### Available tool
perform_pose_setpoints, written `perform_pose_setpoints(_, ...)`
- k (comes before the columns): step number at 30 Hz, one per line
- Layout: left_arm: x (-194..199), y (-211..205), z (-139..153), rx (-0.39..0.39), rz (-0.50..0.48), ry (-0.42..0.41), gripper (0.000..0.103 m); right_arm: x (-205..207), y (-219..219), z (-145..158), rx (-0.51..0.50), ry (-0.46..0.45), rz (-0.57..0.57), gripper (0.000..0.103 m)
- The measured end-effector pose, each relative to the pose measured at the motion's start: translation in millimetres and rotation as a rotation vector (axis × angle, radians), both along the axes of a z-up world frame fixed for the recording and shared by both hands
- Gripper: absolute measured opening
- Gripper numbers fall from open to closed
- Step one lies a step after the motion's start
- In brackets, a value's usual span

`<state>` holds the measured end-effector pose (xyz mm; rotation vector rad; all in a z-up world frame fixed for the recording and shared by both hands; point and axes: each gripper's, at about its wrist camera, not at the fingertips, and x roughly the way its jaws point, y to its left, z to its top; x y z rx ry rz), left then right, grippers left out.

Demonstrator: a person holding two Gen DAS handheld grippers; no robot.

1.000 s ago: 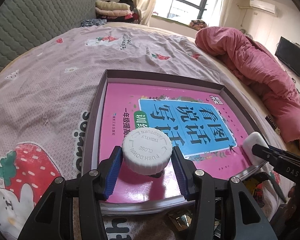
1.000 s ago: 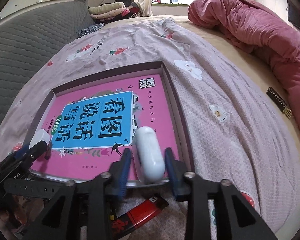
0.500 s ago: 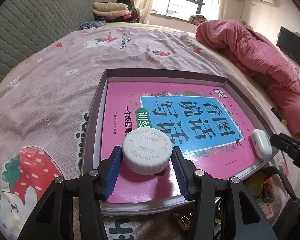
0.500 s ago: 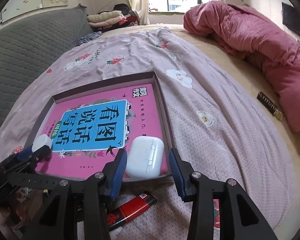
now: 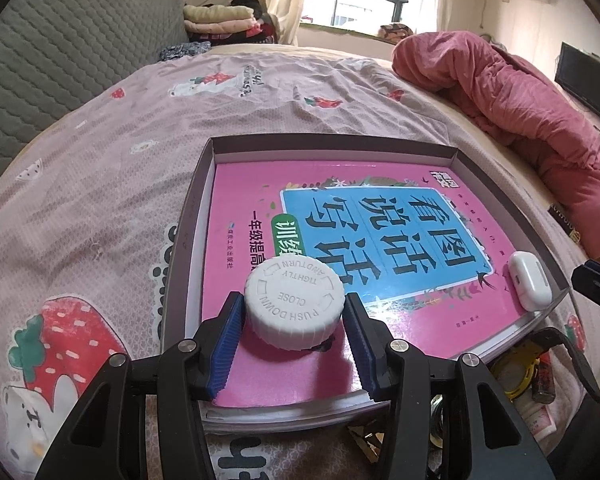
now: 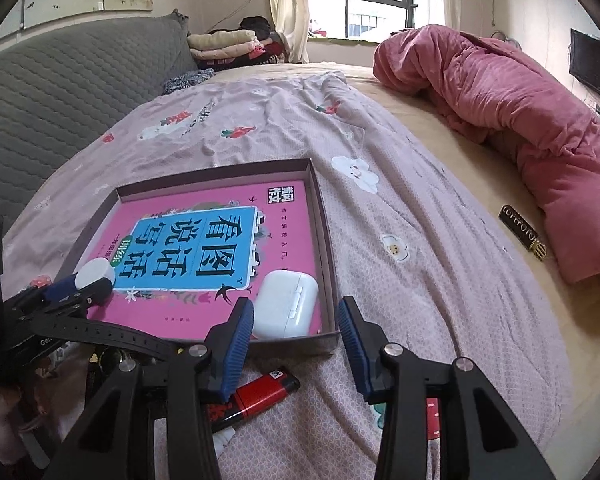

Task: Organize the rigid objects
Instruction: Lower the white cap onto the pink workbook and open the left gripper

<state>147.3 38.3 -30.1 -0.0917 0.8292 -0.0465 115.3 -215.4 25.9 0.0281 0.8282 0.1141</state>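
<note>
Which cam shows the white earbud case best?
Right wrist: the earbud case lies close and whole in the box's near corner, hinge visible. Left wrist shows the case only small and distorted at the frame's right edge.

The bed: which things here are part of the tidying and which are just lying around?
Part of the tidying:
box
pink book
white bottle
earbud case
lighter

Just lying around:
red quilt
folded clothes

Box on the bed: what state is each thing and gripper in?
White round-capped plastic bottle, upright, capped, gripped.
White plastic earbud case, shut, lying in box.
Pink paperback book, closed, flat.
Grey cardboard box, lidless.
Left gripper, shut on bottle.
Right gripper, open, empty.
</note>
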Motion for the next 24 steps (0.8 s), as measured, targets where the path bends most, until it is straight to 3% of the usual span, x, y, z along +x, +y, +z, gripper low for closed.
perform_pose_setpoints(3,-0.9,0.1,0.5,0.0,0.0,0.002,0.052,-0.3,-1.5,0.4,0.01,-0.001,-0.005,0.05)
perform_pose_setpoints(19,-2.3,4.2,4.2,-0.033,-0.003,0.003,0.053,-1.4,1.5,-3.0,-0.022,-0.012,-0.007,0.051)
perform_pose_setpoints(24,-5.3,6.1,8.8,-0.041,-0.002,-0.014,0.058,-3.2,2.0,-3.3,-0.016,-0.014,-0.001,0.051)
